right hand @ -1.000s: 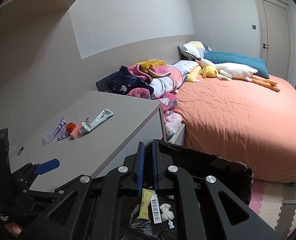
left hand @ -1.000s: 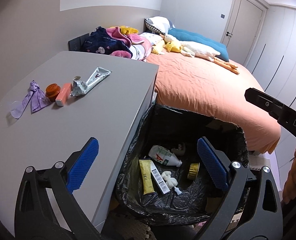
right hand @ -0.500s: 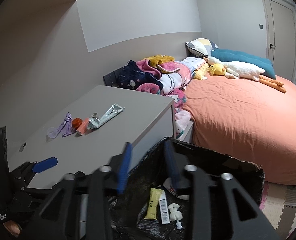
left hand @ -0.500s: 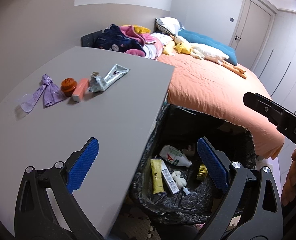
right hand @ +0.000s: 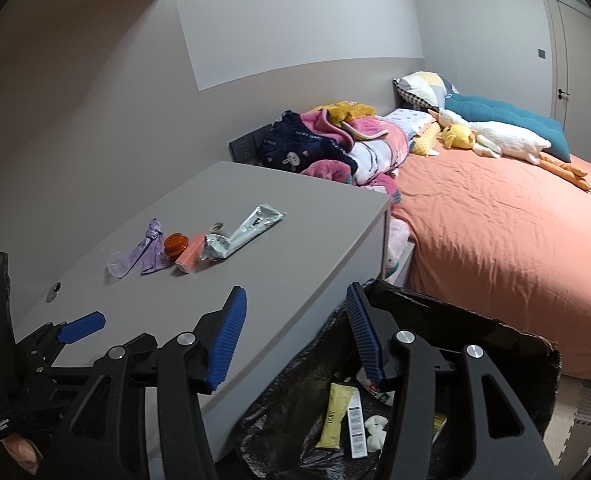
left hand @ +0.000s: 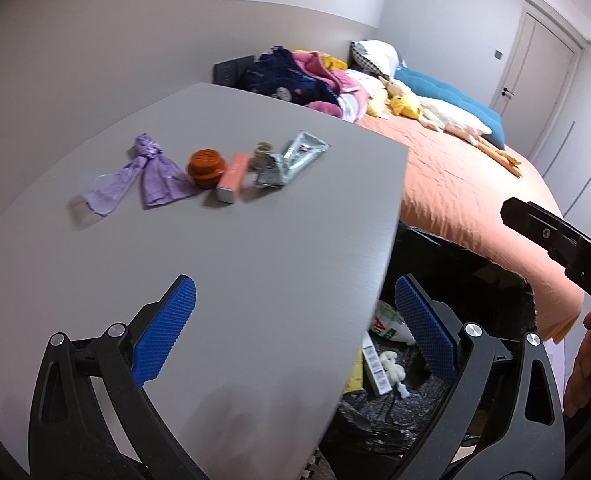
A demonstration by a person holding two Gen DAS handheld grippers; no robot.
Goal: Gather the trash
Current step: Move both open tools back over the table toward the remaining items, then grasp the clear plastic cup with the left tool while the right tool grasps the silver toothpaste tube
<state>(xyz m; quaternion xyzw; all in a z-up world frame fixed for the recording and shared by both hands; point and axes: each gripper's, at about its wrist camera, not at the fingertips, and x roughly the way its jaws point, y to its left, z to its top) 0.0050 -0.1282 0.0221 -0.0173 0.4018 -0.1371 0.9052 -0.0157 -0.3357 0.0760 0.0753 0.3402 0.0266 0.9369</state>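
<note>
While both of my grippers hang over the near end of the grey cabinet top [right hand: 295, 240], neither holds anything. My left gripper [left hand: 295, 328] stands wide, its blue pads [left hand: 163, 332] apart, one above the cabinet top and the other past its right edge, over the bin. My right gripper [right hand: 295, 332] has its jaws opening, about half spread, with nothing between them; its left pad is over the cabinet's near right corner and its right pad over the bin's rim.

Trash yet to be picked up lies in a loose row toward the far left part of the cabinet top: a clear plastic cup [right hand: 118, 266] on its side, a purple knotted wrapper [right hand: 151, 250] touching it, an orange round cap [right hand: 176, 244], a pink rectangular box [right hand: 190, 259] just beside the cap, and a crumpled silver tube [right hand: 241, 232] reaching toward the far right edge, with a small round lid [right hand: 218, 227] behind it.

Beside the cabinet's right edge, on the floor, sits the black-bag-lined bin [right hand: 495, 332]. I see a yellow tube [right hand: 334, 416], a white barcoded box [right hand: 356, 426] and a small white crumpled piece [right hand: 376, 432] already in it. Behind lies the bed with an orange cover [right hand: 495, 248].
</note>
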